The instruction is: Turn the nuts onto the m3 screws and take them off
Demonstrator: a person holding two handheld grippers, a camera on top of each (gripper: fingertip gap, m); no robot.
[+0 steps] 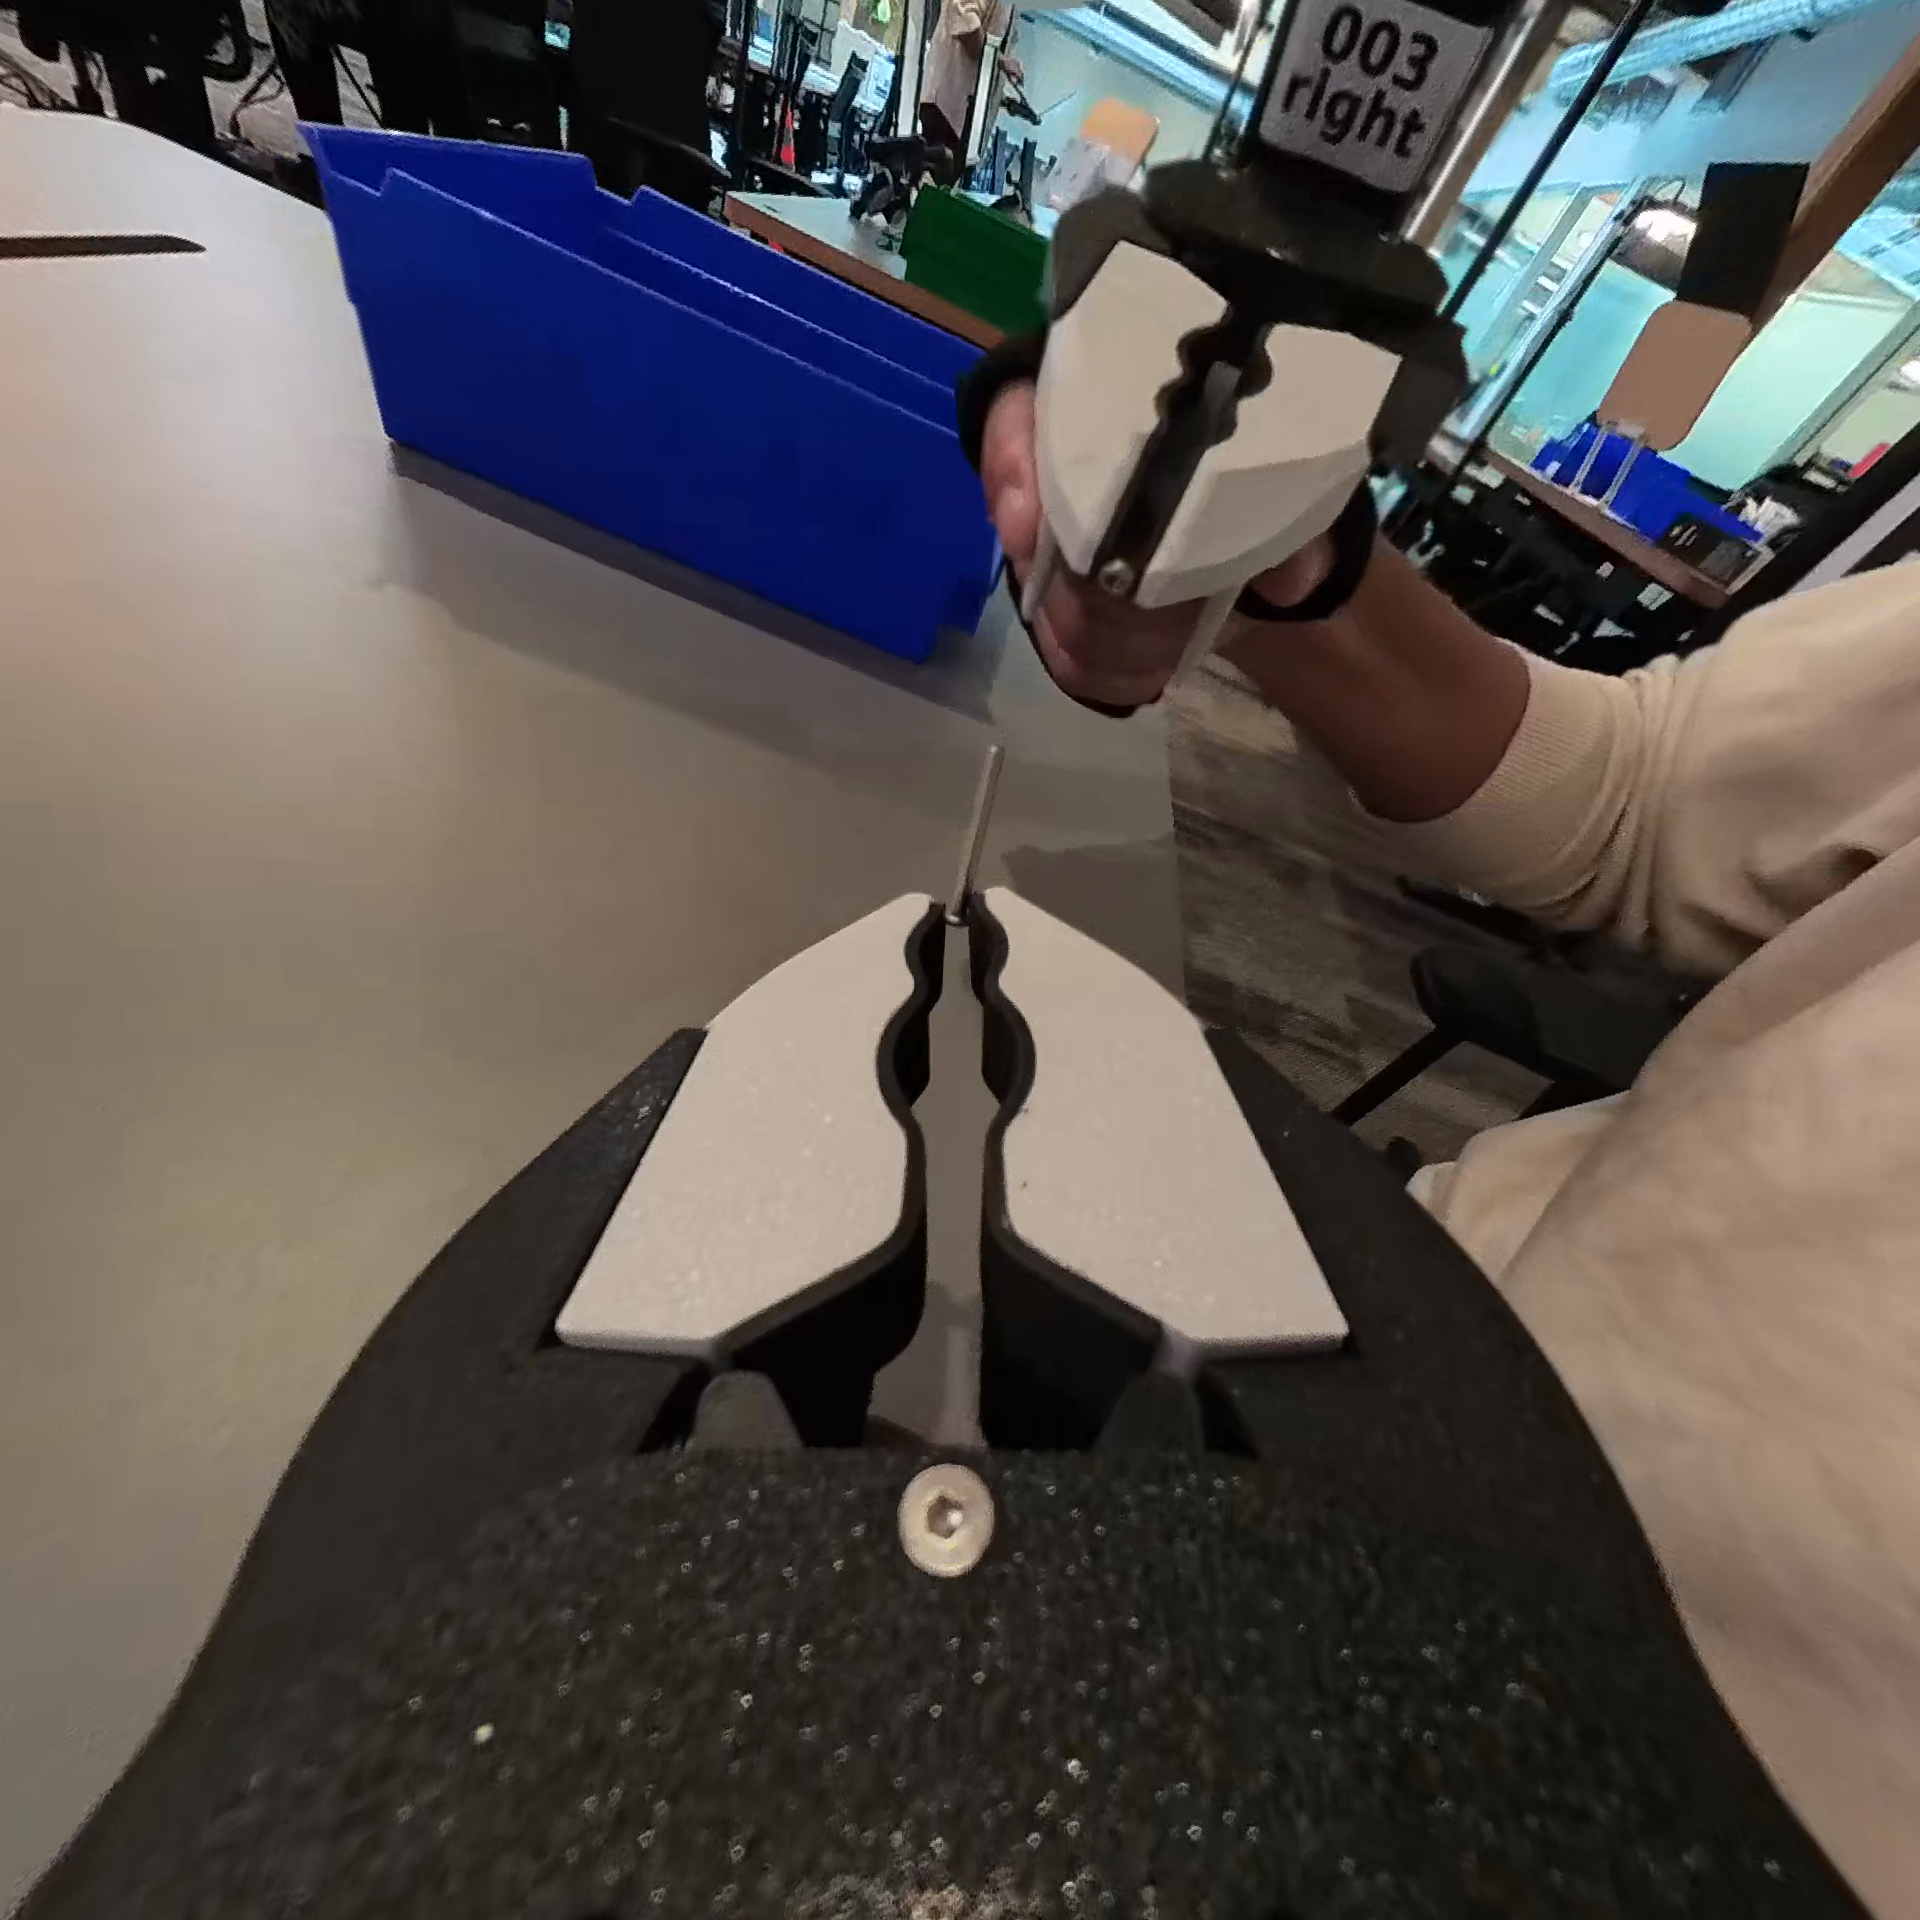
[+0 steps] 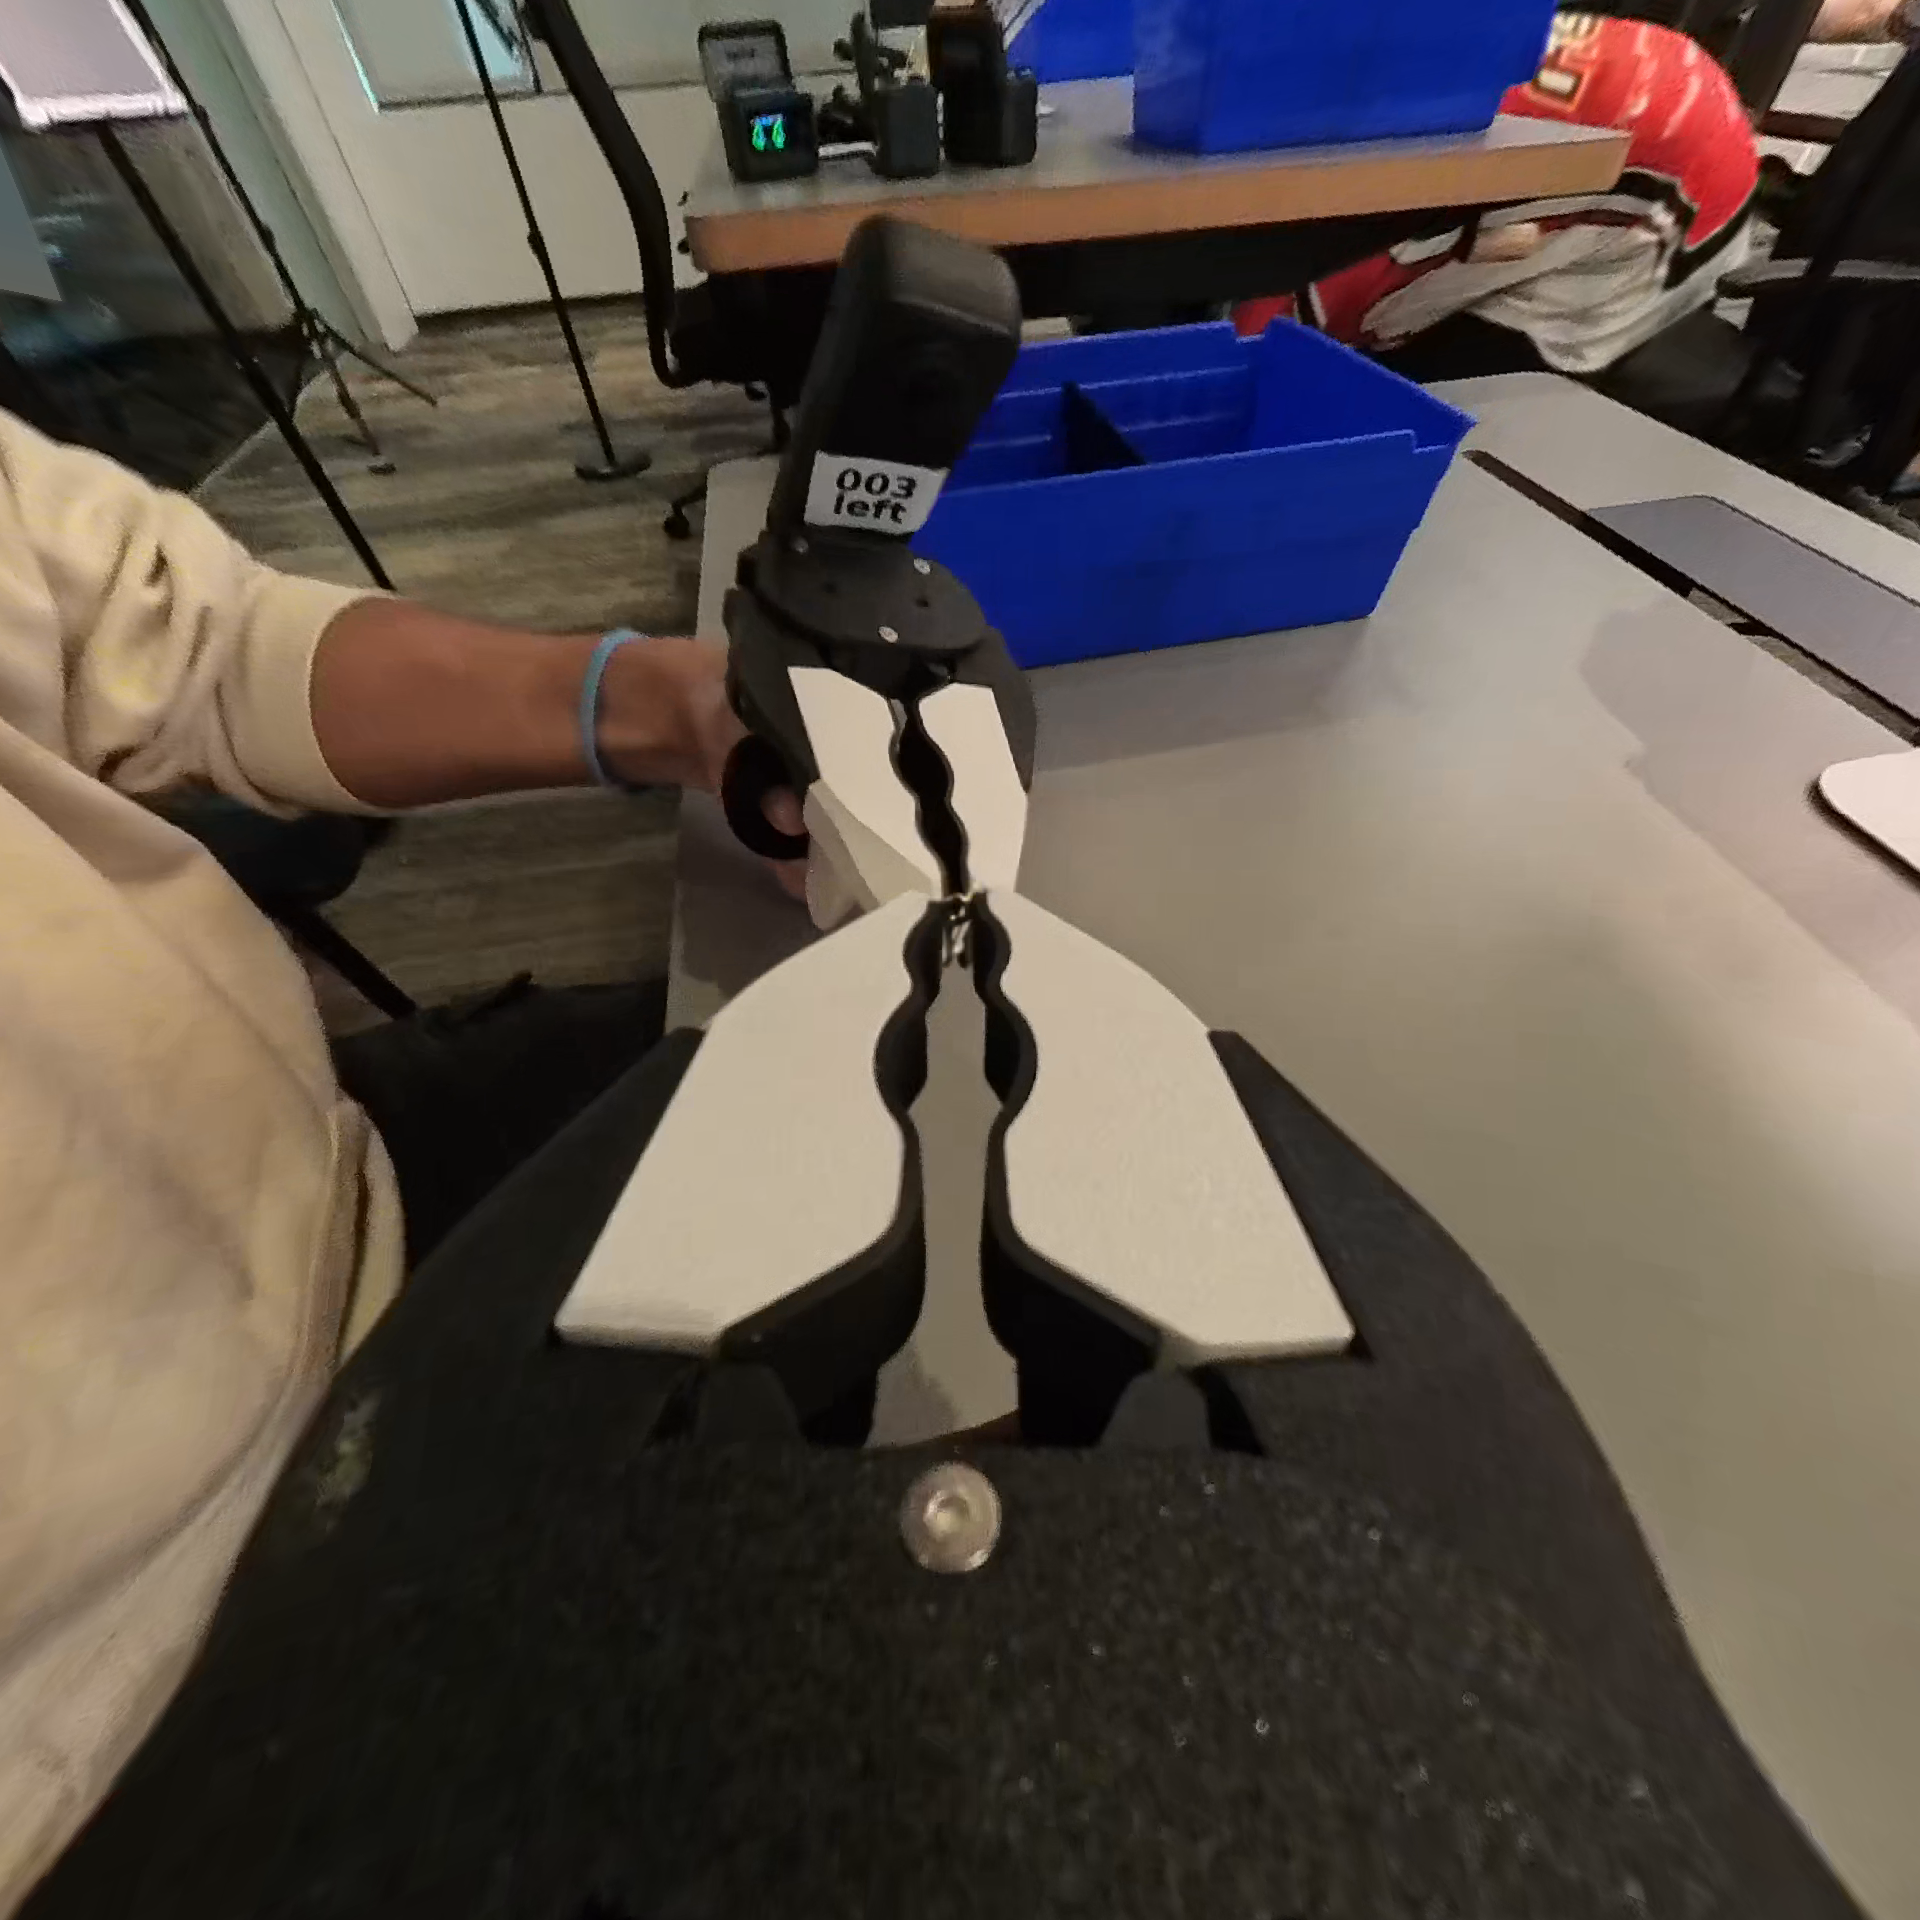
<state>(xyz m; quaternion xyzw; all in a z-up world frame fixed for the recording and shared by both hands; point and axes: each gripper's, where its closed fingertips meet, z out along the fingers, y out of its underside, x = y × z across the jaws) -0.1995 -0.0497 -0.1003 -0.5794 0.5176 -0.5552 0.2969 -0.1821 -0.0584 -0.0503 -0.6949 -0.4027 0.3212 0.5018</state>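
Observation:
My left gripper (image 1: 961, 912) is shut on a thin silver m3 screw (image 1: 980, 826), whose shaft sticks out forward and up from the fingertips, over the grey table (image 1: 312, 831). My right gripper (image 1: 1117, 582) hangs above and to the right of the screw's free end, a short gap away, and is shut on a small silver nut (image 1: 1117, 575) at its tips. In the right wrist view my right gripper (image 2: 961, 916) pinches the nut (image 2: 956, 932), and the left gripper (image 2: 964, 883) faces it tip to tip. The screw itself is hard to make out there.
A blue divided bin (image 1: 675, 416) stands on the table behind the grippers and also shows in the right wrist view (image 2: 1195, 499). A dark flat pad (image 2: 1766, 582) and a white object (image 2: 1881, 810) lie at the table's right. The table's left edge (image 2: 691, 831) is close.

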